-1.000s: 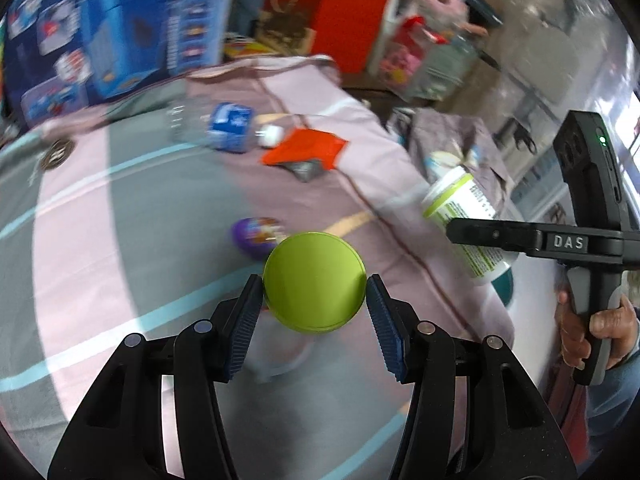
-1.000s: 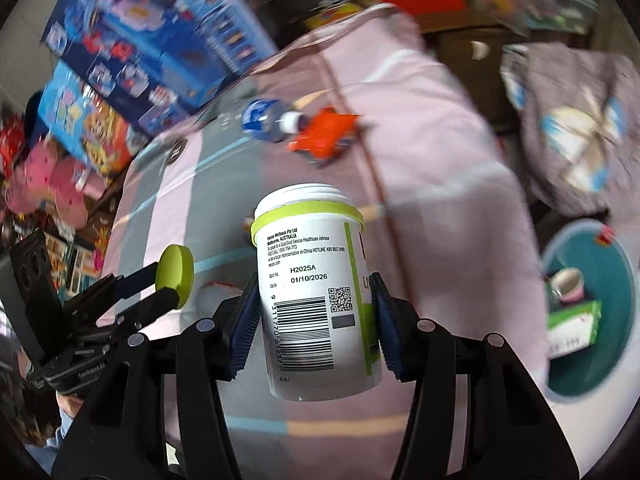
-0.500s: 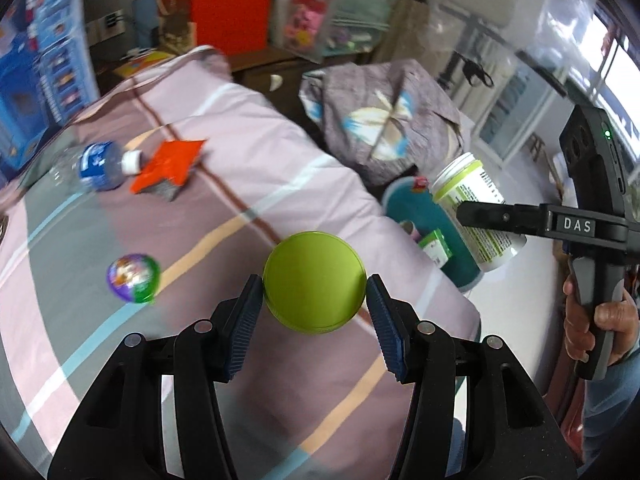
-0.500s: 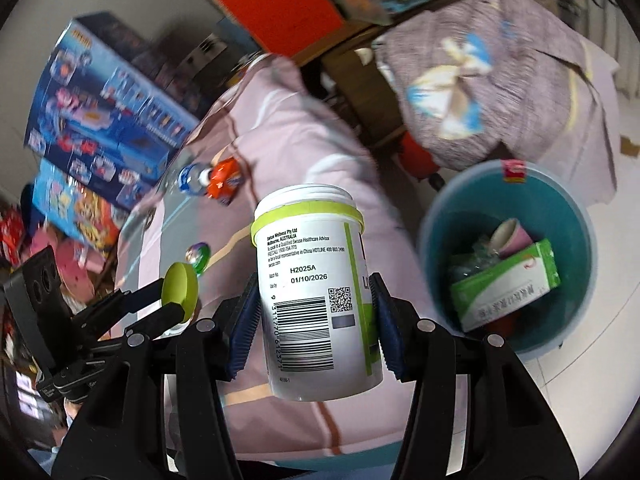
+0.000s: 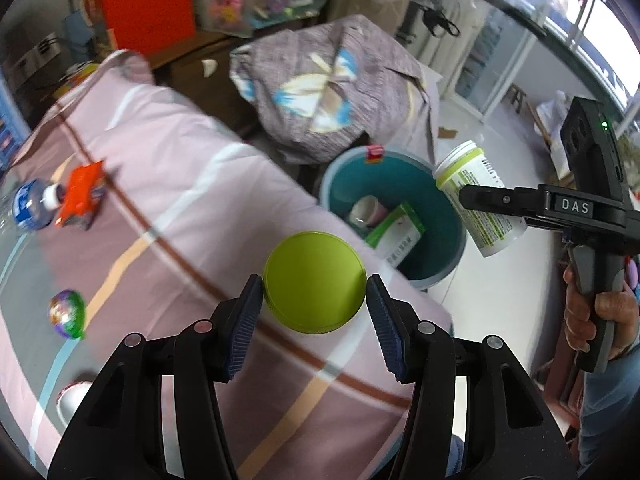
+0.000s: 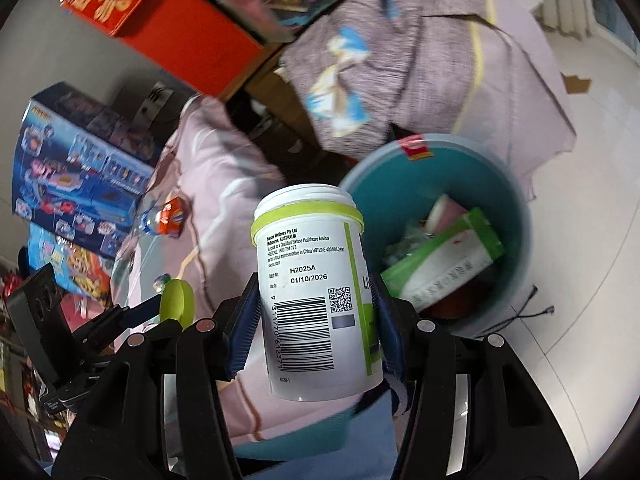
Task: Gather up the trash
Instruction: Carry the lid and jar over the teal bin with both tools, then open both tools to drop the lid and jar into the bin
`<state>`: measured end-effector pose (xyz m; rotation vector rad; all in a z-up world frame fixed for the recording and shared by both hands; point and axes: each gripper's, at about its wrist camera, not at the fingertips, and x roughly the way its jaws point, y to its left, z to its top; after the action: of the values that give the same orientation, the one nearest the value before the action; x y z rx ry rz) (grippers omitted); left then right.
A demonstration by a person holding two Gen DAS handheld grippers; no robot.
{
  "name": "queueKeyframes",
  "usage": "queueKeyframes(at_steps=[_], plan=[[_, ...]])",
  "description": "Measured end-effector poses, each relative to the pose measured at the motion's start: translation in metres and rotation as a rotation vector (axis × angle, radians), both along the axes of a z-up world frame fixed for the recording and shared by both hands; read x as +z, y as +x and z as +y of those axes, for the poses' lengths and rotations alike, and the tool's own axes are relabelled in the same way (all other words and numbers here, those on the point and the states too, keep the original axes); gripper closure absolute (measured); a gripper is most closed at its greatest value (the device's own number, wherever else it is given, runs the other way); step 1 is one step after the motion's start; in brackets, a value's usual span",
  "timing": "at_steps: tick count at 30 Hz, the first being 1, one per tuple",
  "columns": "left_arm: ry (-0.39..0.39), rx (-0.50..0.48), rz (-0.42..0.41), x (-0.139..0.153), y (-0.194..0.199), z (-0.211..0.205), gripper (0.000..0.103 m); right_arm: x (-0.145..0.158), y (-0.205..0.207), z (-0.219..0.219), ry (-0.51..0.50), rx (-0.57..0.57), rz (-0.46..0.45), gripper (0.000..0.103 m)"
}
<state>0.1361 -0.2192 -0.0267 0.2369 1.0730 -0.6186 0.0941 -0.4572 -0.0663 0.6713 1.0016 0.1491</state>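
Nearby, striped pink bedspread (image 5: 192,184) beside teal bin (image 5: 332,176) on pale floor (image 6: 580,240).

Open bin (image 5: 440,264) mouth, bed (image 5: 180,184) edge beside

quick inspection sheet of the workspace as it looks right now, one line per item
surface: bed with pink, grey and striped sheet; white tiled floor beside it.
job's things: green lid in left gripper; open white jar in right gripper; teal bin on floor holds a green carton and a cup.
clutter: plastic bottle, orange wrapper and shiny ball lie on the bed.
grippers: both shut on their loads; the jar hangs near the bin's rim.
cables: thin black lead on floor by the bin.
surroundings: cloth-covered heap, red box, toy boxes.
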Motion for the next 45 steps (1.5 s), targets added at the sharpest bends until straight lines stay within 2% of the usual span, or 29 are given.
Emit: queueKeyframes(at_steps=[13,19,24,33,35,45], plan=[[0.024,-0.141,0.108,-0.045,0.011,-0.102,0.048,-0.039,-0.006,-0.050,0.020,-0.093,0.075,0.052],[0.039,-0.152,0.164,-0.066,0.015,-0.124,0.043,-0.052,-0.001,-0.059,0.019,-0.109,0.109,0.052],[0.034,-0.128,0.179,-0.070,0.018,-0.116,0.035,-0.056,0.005,-0.058,0.013,-0.107,0.118,0.052],[-0.006,-0.059,0.170,-0.058,0.024,-0.087,0.016,-0.067,0.014,-0.050,0.000,-0.096,0.145,0.051],[-0.017,-0.052,0.170,-0.054,0.024,-0.082,0.015,-0.069,0.015,-0.050,0.001,-0.101,0.152,0.037],[-0.038,-0.009,0.185,-0.052,0.019,-0.060,0.011,-0.069,0.008,-0.048,-0.014,-0.133,0.184,0.028]])
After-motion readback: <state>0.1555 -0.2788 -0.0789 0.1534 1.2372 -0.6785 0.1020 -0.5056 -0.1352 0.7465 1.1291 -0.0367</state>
